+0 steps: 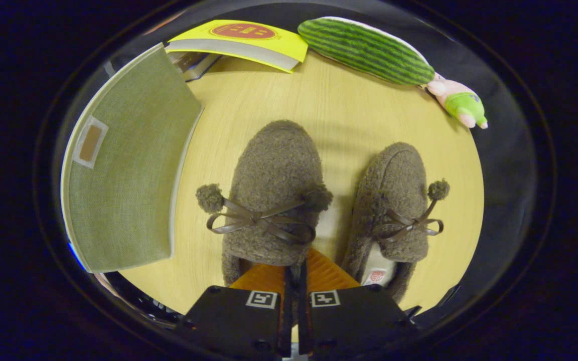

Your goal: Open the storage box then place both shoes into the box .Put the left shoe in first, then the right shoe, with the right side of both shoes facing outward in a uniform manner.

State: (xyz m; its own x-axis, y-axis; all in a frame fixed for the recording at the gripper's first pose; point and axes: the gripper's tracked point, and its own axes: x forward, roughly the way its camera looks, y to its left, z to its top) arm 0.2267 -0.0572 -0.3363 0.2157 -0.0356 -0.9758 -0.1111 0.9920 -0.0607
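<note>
**Fingers clamped on a slipper's heel**

Fingers (295,281) are pressed nearly together on the heel rim of the nearer fuzzy slipper (274,195), mid-table. Its mate (394,210) lies just beside it, toward the table's right edge. Beside the left edge, the green storage box (128,165) looks shut. Judging by the pile, both are light, soft and floppy; the heel collar gives the firmest pinch.

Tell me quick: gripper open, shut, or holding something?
Gripper: fingers closed together on the heel edge of the nearer slipper, so it looks shut on that slipper.
</note>
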